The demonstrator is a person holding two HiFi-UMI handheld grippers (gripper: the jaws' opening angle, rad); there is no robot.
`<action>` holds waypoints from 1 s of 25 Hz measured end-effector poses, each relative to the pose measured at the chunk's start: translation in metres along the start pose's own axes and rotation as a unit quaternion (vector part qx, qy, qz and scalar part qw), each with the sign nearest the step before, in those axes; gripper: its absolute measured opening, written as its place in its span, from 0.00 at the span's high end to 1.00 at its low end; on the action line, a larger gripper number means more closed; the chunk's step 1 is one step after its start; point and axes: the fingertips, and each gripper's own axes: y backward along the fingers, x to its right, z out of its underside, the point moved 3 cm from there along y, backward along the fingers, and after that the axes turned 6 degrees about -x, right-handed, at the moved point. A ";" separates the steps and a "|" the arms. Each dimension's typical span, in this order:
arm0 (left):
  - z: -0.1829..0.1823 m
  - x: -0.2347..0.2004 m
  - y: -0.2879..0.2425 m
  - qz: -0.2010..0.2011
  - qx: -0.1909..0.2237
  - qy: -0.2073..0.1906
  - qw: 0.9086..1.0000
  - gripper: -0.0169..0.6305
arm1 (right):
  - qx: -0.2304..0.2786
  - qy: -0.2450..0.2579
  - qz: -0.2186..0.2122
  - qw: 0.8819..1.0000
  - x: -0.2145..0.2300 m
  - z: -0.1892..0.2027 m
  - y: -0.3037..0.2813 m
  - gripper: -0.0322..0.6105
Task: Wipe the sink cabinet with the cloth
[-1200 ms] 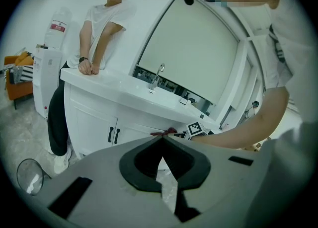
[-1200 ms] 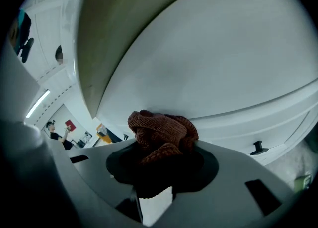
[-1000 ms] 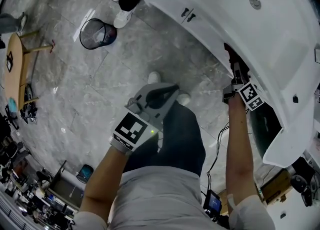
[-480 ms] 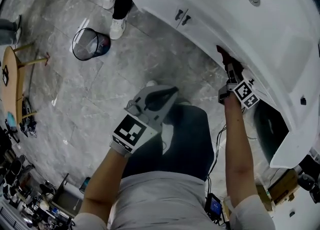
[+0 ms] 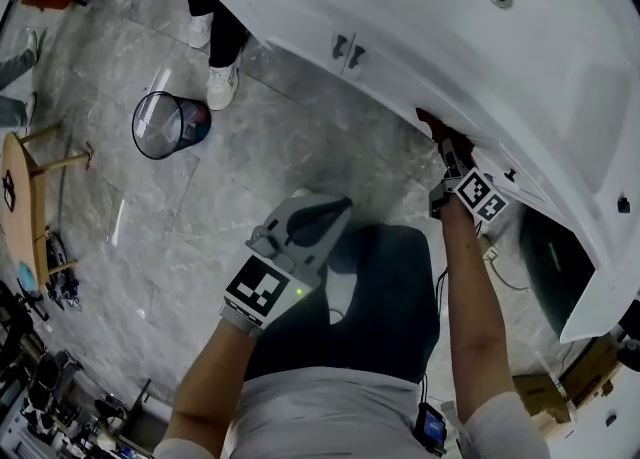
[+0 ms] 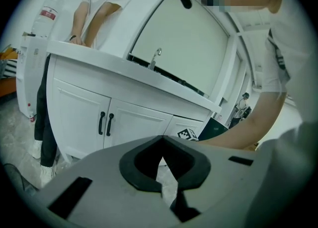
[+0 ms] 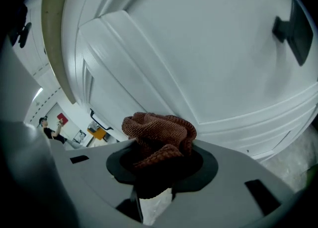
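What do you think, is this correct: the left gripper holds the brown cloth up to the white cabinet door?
Not quite; the side is wrong. The right gripper holds the brown cloth up to the white cabinet door, as the right gripper view shows. The left gripper view shows nothing between that gripper's jaws.
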 end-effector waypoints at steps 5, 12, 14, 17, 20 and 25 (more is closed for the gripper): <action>0.010 -0.003 -0.012 0.018 -0.013 -0.008 1.000 0.96 | -0.003 -0.001 0.001 1.000 0.007 0.010 -0.010 0.72; 0.008 -0.001 -0.027 0.040 -0.020 -0.016 0.999 0.96 | -0.008 0.006 -0.002 1.000 0.017 0.019 -0.022 0.72; 0.008 -0.001 -0.031 0.043 -0.018 -0.024 0.999 0.96 | -0.010 0.007 -0.005 1.000 0.021 0.021 -0.024 0.72; 0.012 0.002 -0.033 0.046 -0.018 -0.029 0.998 0.96 | -0.013 0.007 -0.006 1.000 0.023 0.023 -0.020 0.72; 0.015 0.002 -0.039 0.049 -0.027 -0.025 0.998 0.96 | -0.013 0.009 -0.009 1.000 0.023 0.020 -0.019 0.73; 0.013 0.012 -0.050 0.059 -0.028 -0.032 0.997 0.96 | -0.003 -0.011 0.014 1.000 0.050 0.021 -0.001 0.73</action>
